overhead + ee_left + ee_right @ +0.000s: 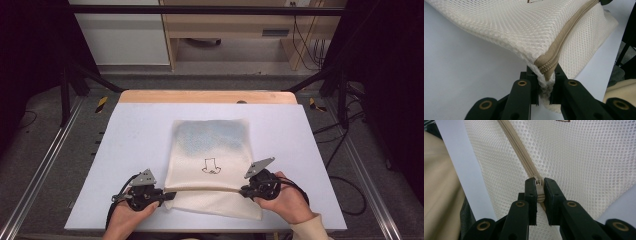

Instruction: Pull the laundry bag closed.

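Step in hand, as judged: working the zipper (519,147) of one cream mesh laundry bag (210,150) lying flat mid-tabletop (135,135). Left hand-held gripper (546,82) clamped on the bag's corner at the zipper end. Right hand-held gripper (539,185) pinched on the zipper pull (538,182). Next move likely: steady pull along the teeth, corner held taut. Count: one bag, one zipper, two grippers.

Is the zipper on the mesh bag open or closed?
Closed, as far as it shows. The zipper teeth on the mesh bag are meshed, with no gap, between the left gripper and right gripper.
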Action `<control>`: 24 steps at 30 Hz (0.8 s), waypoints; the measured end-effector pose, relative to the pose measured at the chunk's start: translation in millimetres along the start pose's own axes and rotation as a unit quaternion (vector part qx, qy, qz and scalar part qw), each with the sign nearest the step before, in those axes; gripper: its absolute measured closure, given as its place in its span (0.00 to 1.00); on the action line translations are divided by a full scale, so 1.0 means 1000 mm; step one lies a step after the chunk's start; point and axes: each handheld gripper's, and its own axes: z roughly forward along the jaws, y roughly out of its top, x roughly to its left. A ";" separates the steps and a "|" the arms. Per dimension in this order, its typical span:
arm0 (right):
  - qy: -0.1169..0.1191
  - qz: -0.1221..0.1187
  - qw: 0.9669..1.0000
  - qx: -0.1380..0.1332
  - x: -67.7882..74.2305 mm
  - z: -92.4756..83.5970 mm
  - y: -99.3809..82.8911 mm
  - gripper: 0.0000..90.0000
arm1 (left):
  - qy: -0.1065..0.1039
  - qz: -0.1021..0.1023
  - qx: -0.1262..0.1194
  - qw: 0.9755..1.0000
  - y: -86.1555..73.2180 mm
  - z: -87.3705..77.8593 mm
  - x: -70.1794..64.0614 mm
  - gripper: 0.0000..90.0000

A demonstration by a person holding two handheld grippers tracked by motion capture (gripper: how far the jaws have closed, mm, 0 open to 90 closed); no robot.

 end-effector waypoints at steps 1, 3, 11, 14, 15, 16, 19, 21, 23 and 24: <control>0.001 -0.001 1.000 0.001 0.000 0.000 0.000 0.91 | 0.000 0.000 0.000 1.000 0.000 0.000 0.000 0.90; 0.001 0.000 1.000 -0.001 0.000 0.000 0.000 0.91 | 0.001 0.000 -0.001 1.000 0.000 0.000 0.000 0.90; 0.000 0.001 1.000 0.000 -0.001 -0.001 -0.002 0.91 | 0.001 0.001 0.000 1.000 0.000 0.000 0.000 0.90; -0.001 0.002 1.000 0.000 -0.001 -0.001 -0.003 0.91 | 0.001 0.000 0.000 1.000 0.000 0.000 0.000 0.90; -0.002 0.002 1.000 0.002 -0.001 -0.002 -0.004 0.91 | 0.001 0.000 0.000 1.000 0.000 -0.001 0.000 0.90; -0.002 0.002 1.000 0.002 -0.001 -0.002 -0.004 0.91 | 0.001 0.000 0.000 1.000 0.000 -0.001 0.000 0.90; -0.004 0.008 1.000 -0.001 -0.003 -0.004 -0.007 0.91 | 0.002 0.000 -0.001 1.000 0.000 0.000 0.000 0.90; -0.006 0.008 1.000 0.000 -0.003 -0.005 -0.008 0.91 | 0.002 0.000 -0.001 1.000 0.000 -0.001 0.000 0.90; -0.006 0.008 1.000 0.001 -0.004 -0.006 -0.009 0.91 | 0.002 0.000 -0.001 1.000 0.000 -0.001 0.000 0.90; -0.006 0.008 1.000 0.001 -0.004 -0.006 -0.009 0.91 | 0.001 0.000 -0.001 1.000 0.000 -0.001 0.000 0.90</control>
